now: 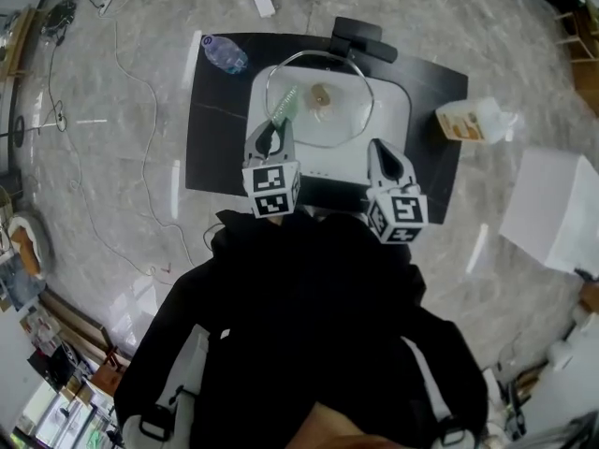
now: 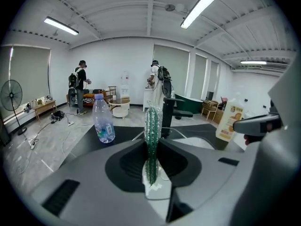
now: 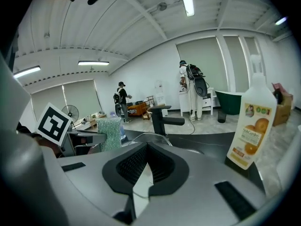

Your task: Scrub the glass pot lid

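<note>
One glass lid point(image 1: 339, 112) in sink point(image 1: 399, 110); left gripper point(image 1: 271, 131) clamping green sponge point(image 1: 285, 108), right gripper point(image 1: 378, 148) closed.

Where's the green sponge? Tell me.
Head view, left of centre: sponge clamped in the left gripper, above the sink's left side by the glass lid.

Round glass pot lid point(image 1: 346, 120), tan knob, lying in sink point(image 1: 393, 129), green scrub pad point(image 2: 151, 140) clamped in left gripper point(image 1: 270, 137)

Scrub pad point(image 2: 151, 145) is green w/ shiny stripes. Sink point(image 1: 398, 129) is white, mat point(image 1: 215, 129) black. Soap bottle point(image 3: 251, 126) is white w/ orange label. Water bottle point(image 2: 103, 121) is clear, blue cap. Floor point(image 1: 112, 157) grey, swirly.
</note>
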### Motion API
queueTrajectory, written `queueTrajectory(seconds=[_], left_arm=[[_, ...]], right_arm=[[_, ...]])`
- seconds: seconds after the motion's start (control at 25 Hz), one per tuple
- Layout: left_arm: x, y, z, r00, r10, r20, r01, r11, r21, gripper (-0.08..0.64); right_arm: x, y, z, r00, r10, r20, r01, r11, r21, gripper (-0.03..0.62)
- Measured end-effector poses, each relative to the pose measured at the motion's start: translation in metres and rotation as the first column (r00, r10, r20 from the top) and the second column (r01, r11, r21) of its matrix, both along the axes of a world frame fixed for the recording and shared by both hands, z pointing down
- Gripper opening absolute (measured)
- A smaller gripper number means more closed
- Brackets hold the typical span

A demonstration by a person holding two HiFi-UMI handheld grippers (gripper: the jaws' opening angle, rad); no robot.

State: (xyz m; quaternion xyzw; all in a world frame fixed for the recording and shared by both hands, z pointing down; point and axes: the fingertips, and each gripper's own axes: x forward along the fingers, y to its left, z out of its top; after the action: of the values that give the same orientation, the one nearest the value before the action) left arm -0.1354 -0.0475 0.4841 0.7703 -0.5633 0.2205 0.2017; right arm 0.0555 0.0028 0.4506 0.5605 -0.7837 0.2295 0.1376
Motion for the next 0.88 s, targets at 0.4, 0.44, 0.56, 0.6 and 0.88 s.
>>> queueTrajectory(seconds=[0.4, 0.44, 0.56, 0.6, 0.88], left_arm=[[-0.015, -0.054, 0.054, 0.989, -0.111, 0.093, 0.115, 0.993, -0.041, 0.069], [-0.018, -0.058, 0.059, 0.987, -0.122, 0.102, 0.127, 0.991, -0.051, 0.069], [-0.032, -0.07, 0.076, 0.979, -0.164, 0.124, 0.175, 0.981, -0.083, 0.069], [-0.038, -0.074, 0.081, 0.975, -0.178, 0.133, 0.192, 0.977, -0.094, 0.069], [-0.056, -0.097, 0.117, 0.954, -0.229, 0.195, 0.258, 0.956, -0.142, 0.069]], right_arm=[[0.017, -0.014, 0.048, 0.999, -0.022, -0.03, 0.02, 0.998, -0.058, 0.002], [0.018, -0.016, 0.05, 0.999, -0.022, -0.031, 0.02, 0.998, -0.059, 0.002], [0.019, -0.021, 0.056, 0.999, -0.026, -0.036, 0.024, 0.998, -0.066, 0.002], [0.019, -0.023, 0.057, 0.999, -0.029, -0.036, 0.026, 0.997, -0.068, 0.002], [0.02, -0.024, 0.075, 0.999, -0.021, -0.044, 0.016, 0.994, -0.106, 0.002]])
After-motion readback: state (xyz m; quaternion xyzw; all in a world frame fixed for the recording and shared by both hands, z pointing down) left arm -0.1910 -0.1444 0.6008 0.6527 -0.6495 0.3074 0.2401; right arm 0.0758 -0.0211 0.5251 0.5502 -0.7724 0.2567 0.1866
